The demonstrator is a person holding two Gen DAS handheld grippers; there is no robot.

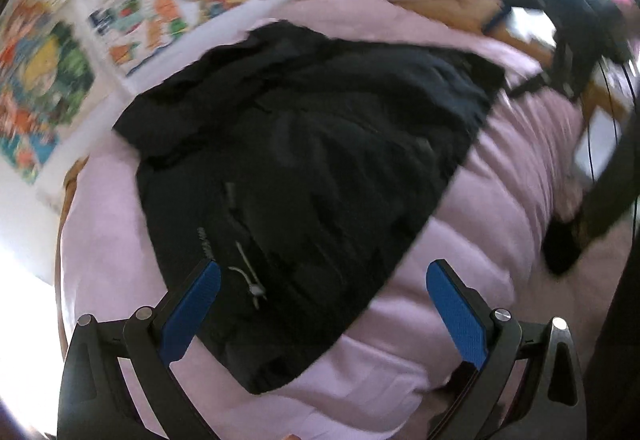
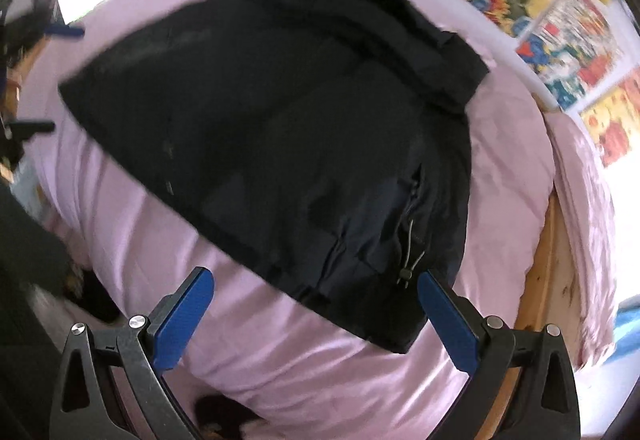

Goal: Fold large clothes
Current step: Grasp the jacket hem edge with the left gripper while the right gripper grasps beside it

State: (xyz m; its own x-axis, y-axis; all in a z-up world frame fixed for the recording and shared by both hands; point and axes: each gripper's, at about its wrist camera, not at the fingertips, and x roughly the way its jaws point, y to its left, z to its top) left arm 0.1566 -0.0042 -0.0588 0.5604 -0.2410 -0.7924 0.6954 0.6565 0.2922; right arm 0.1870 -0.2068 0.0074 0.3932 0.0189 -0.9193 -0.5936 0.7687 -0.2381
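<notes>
A black jacket lies folded on a pink bed cover. A grey drawcord with a toggle shows near its lower hem. My left gripper is open and empty, held above the jacket's near corner. In the right wrist view the same jacket lies on the pink cover, with its cord toggle by the near corner. My right gripper is open and empty, just above that corner. The other gripper shows blurred at the far right of the left wrist view.
Colourful comic posters cover the wall behind the bed and also show in the right wrist view. A wooden bed frame edge runs along the right. A dark object lies on the cover at the right.
</notes>
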